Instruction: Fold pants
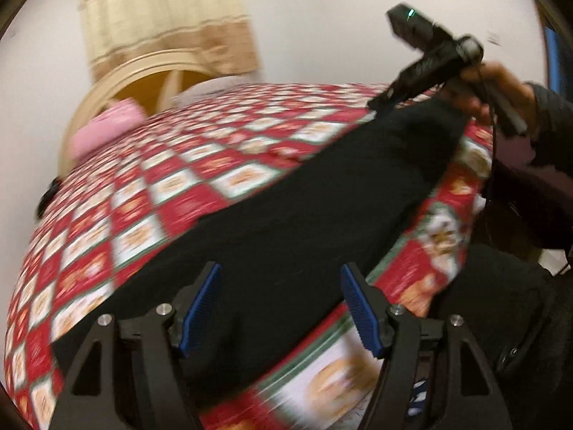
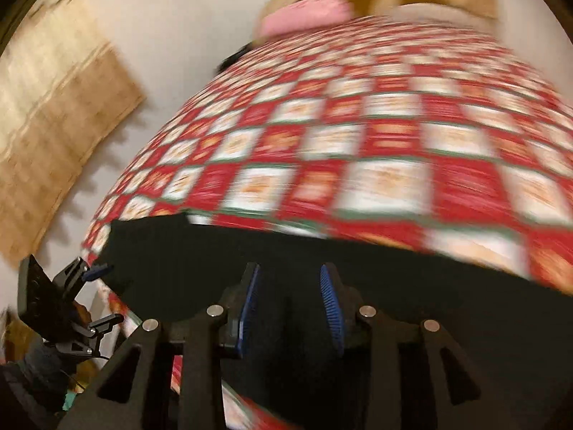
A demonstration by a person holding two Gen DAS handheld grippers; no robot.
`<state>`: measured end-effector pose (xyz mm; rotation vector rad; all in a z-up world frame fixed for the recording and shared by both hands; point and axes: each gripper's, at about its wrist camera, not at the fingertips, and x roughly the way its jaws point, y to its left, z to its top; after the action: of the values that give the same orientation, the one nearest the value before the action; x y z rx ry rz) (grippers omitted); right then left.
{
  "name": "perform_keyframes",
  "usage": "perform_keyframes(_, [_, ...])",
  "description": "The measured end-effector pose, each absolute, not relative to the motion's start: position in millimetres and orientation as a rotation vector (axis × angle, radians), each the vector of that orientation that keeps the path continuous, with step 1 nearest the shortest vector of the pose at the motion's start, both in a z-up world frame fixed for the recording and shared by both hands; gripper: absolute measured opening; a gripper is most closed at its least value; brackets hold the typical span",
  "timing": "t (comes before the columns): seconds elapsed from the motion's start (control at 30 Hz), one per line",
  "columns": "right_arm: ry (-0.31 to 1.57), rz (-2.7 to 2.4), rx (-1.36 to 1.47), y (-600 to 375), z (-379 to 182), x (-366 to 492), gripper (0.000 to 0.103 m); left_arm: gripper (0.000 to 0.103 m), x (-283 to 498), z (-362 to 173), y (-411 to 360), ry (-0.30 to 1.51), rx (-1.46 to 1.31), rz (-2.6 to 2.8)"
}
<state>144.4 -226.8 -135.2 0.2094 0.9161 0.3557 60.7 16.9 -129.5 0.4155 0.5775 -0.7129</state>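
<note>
Black pants [image 1: 286,215] lie stretched in a long band across the red-and-white checked bedcover [image 1: 143,193], near its front edge; both views are smeared by motion. My left gripper [image 1: 280,268] hovers over one end of the pants, its blue pads [image 1: 200,308] wide apart and gripping nothing. At the far end a hand holds my right gripper [image 1: 379,102], its tip at the pants' edge. In the right wrist view my right gripper [image 2: 289,267] stands partly open over the pants [image 2: 200,261], no cloth pinched between its pads. My left gripper [image 2: 105,297] shows at the lower left, open.
A pink pillow [image 1: 104,129] lies at the head of the bed below a curved wooden headboard [image 1: 143,68]. A beige curtain [image 1: 161,10] hangs on the white wall. The person's dark sleeve [image 1: 551,114] and dark clothing fill the right edge.
</note>
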Motion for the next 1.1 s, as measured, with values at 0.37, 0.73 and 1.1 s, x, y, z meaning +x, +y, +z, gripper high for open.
perform_keyframes(0.37, [0.761, -0.072, 0.499, -419, -125, -1, 0.037, 0.047, 53, -137, -94, 0.595, 0.518, -0.925])
perform_keyframes(0.73, [0.684, -0.108, 0.732, -469, -153, -2, 0.037, 0.039, 63, -151, -124, 0.646, 0.566, -0.921])
perform_keyframes(1.1, [0.635, -0.173, 0.811, -490, -149, 12, 0.036, 0.008, 70, -148, -127, 0.719, 0.499, -0.933])
